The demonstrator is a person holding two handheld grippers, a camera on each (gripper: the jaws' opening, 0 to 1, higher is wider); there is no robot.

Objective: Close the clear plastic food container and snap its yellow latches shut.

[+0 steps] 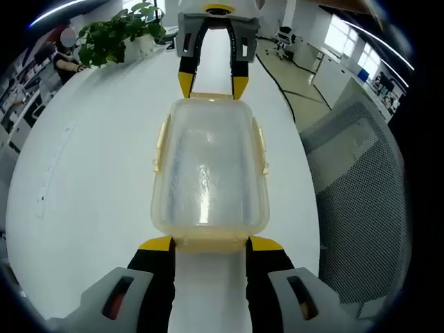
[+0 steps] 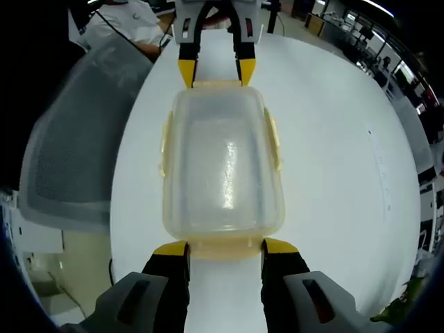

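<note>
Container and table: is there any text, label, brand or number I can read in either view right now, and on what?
No text can be read in either view.
Clear plastic food container: no label, brand or embossing legible on the lid.
Yellow latches: plain.
White table: faint small marks run along it, also in the right gripper view; too small and blurred to read.
Left gripper and right gripper: no markings visible.

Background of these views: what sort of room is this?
Likely an open office: a long white table, a mesh chair, a potted plant, and more desks by windows.
</note>
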